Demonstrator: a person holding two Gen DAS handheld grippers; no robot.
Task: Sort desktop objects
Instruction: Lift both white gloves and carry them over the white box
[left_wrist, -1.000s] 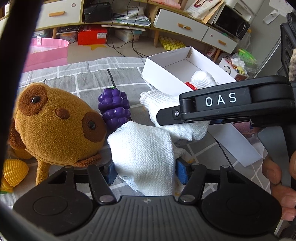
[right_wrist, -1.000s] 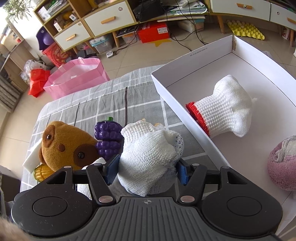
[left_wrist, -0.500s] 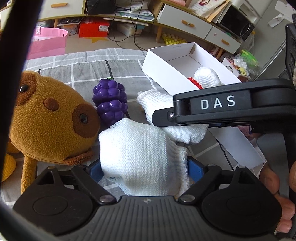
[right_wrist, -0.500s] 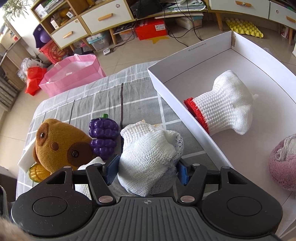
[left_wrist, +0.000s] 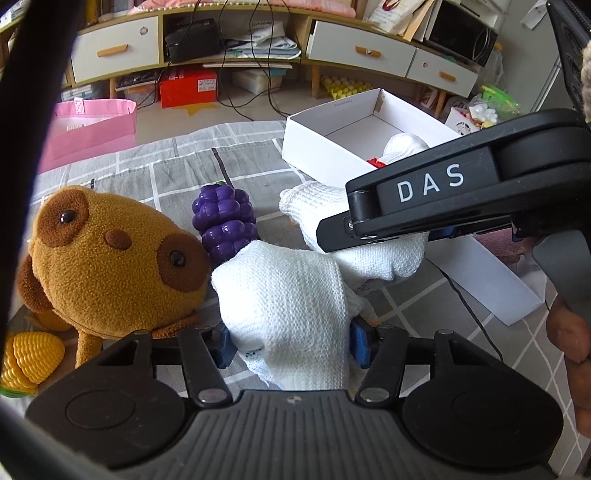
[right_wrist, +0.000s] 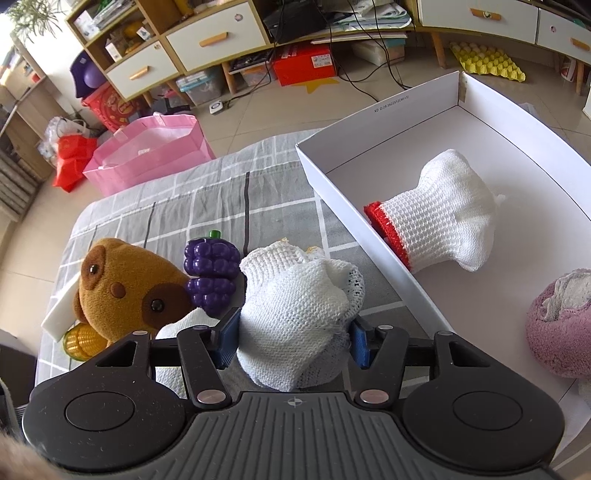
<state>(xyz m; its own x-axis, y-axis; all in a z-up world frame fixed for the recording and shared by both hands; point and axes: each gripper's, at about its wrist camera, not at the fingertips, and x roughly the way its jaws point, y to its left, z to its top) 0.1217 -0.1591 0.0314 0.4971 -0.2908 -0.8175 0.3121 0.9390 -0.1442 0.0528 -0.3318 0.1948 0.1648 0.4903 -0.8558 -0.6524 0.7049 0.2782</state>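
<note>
My left gripper is shut on one end of a white knit glove. My right gripper is shut on the other end of the white knit glove, and its black body crosses the left wrist view. A white box at the right holds a white glove with a red cuff and a pink fluffy item. A brown plush dog, purple toy grapes and a yellow toy corn lie on the grey checked cloth.
The box also shows in the left wrist view. A white flat piece lies behind the dog. A black cable runs over the cloth. A pink bag and cabinets stand beyond the table.
The left wrist view dipped toward the cloth half a second ago and has now lifted, showing more of the room. The right gripper drifted slightly back with the glove. Both grips hold.
</note>
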